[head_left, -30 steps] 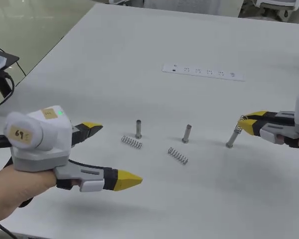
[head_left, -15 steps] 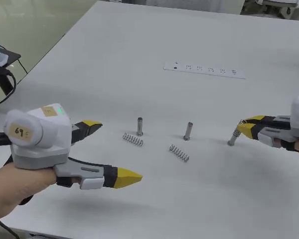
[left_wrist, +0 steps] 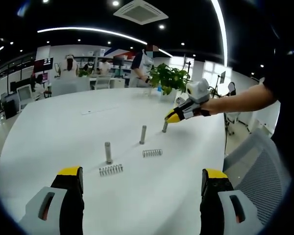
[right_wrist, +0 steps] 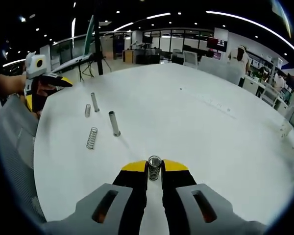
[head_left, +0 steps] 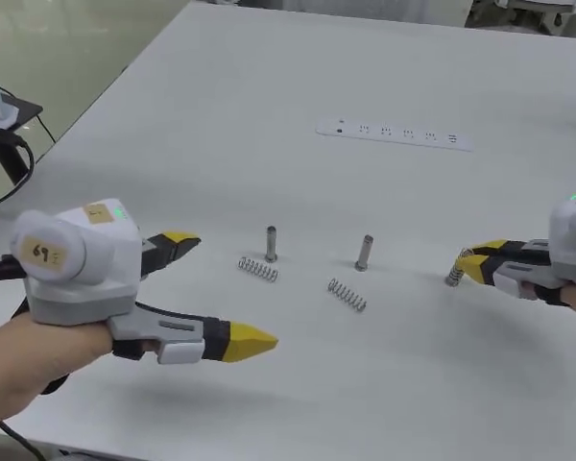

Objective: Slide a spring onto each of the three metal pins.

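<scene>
Three metal pins stand upright on the white table. My right gripper is shut on a spring that sits around the right pin; in the right gripper view the spring and the pin's top show between the yellow tips of the right gripper. The middle pin and the left pin are bare. One loose spring lies in front of the middle pin, another loose spring beside the left pin. My left gripper hovers open at the near left, holding nothing.
A white power strip lies flat on the table well behind the pins. To the left, the table edge drops off towards a dark stand with cables. People and desks fill the room behind in the left gripper view.
My right gripper has sunk lower with the spring, which now sits further down the right pin. The left gripper has barely moved. The head camera shifted slightly.
</scene>
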`<state>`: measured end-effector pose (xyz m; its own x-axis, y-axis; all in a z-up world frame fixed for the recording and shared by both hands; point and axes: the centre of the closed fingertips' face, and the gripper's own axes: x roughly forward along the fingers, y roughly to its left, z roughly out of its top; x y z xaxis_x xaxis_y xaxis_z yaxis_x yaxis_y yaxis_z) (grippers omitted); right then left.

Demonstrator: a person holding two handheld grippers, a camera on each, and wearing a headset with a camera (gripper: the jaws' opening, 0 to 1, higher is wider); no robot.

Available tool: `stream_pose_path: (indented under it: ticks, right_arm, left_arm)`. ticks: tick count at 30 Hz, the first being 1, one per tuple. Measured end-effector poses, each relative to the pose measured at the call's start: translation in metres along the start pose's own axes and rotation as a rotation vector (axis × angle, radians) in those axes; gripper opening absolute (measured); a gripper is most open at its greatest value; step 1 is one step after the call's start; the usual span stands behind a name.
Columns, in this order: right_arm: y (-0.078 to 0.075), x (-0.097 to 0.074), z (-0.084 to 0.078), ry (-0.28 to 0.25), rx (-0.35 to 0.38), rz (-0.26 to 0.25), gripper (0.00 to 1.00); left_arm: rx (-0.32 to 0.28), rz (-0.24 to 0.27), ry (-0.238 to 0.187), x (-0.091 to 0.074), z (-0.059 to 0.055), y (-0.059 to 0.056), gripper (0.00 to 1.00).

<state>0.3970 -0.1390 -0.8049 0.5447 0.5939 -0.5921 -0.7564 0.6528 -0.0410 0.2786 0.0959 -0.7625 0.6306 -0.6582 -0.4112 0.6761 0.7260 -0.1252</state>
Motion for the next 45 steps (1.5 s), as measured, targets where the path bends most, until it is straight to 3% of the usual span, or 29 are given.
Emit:
stream_pose_path:
  ticks: [11, 13, 17, 24, 45]
  right_arm:
    - [0.001, 0.002, -0.007, 0.015, 0.057, 0.023, 0.09]
    - [-0.001, 0.001, -0.008, 0.02, 0.03, 0.003, 0.12]
    - [0.0, 0.0, -0.002, -0.018, 0.096, 0.008, 0.23]
    - [0.003, -0.001, -0.004, -0.014, 0.063, 0.003, 0.27]
    - [0.013, -0.013, -0.003, -0.063, 0.102, -0.004, 0.4]
  left_arm:
    - [-0.008, 0.002, -0.012, -0.002, 0.004, 0.002, 0.98]
    - [-0.005, 0.0, -0.016, -0.001, 0.007, 0.002, 0.98]
    - [0.001, -0.005, -0.017, 0.001, 0.009, 0.002, 0.98]
    - [0.004, -0.012, -0.013, 0.0, 0.008, 0.001, 0.98]
    - [0.002, -0.006, -0.01, -0.003, 0.005, 0.0, 0.98]
